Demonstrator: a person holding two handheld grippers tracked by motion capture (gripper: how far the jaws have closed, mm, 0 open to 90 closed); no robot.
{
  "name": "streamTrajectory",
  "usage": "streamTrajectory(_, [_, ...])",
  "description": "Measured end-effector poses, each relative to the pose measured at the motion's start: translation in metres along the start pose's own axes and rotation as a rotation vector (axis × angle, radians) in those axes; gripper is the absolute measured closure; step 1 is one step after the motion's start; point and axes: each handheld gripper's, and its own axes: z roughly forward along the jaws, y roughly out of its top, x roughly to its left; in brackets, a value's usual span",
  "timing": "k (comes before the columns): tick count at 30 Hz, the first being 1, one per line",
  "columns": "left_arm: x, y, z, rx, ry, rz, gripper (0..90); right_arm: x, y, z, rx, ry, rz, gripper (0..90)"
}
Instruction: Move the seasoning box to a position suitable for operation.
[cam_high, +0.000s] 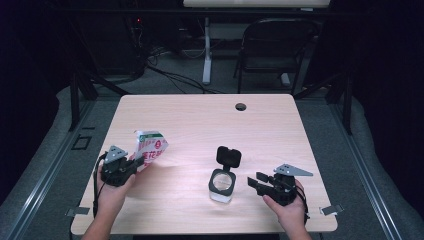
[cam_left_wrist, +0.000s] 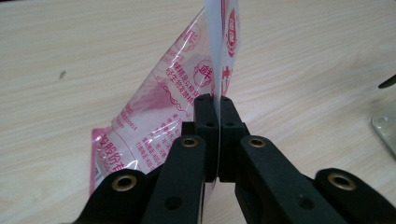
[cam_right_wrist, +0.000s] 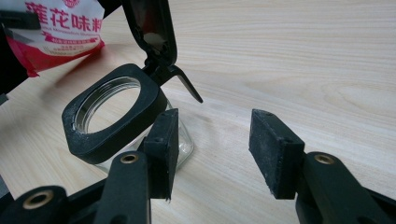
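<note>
1. Left tongs (cam_left_wrist: 218, 105): clamped tight on the thin edge of a red-and-white plastic pouch (cam_left_wrist: 173, 98), pads pressed together with the film between them; seen from above near the counter's left edge (cam_high: 125, 167).
2. Pouch (cam_high: 149, 146): held up off the counter (cam_high: 200, 115) by that edge, hanging tilted over the left part, red print on clear and white film.
3. Right tongs (cam_right_wrist: 219, 149): jaws wide apart, gripping nothing, pads bare; seen from above close to the counter's front right corner (cam_high: 260, 182).
4. Jar (cam_high: 222, 185): standing upright just beside the right tongs toward the counter's middle, near the front edge; clear glass with a black collar, mouth open.
5. Lid (cam_right_wrist: 152, 28): black, hinged at the collar, flipped up and back behind the jar's mouth (cam_right_wrist: 107, 105).
6. Left pad of the right tongs: just beside the jar's glass wall; touching or not, cannot tell.
</note>
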Motion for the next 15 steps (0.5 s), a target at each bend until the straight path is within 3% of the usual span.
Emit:
streamTrajectory(10, [0.004,0.031,-0.027,-0.077,0.063,0.053,90.0,0.0,0.0,0.0,-0.006,0.005,0.003,52.5])
streamTrajectory(15, [0.001,0.037,-0.033,-0.102,0.036,0.053,90.0,0.0,0.0,-0.001,-0.006,0.004,0.004,52.5])
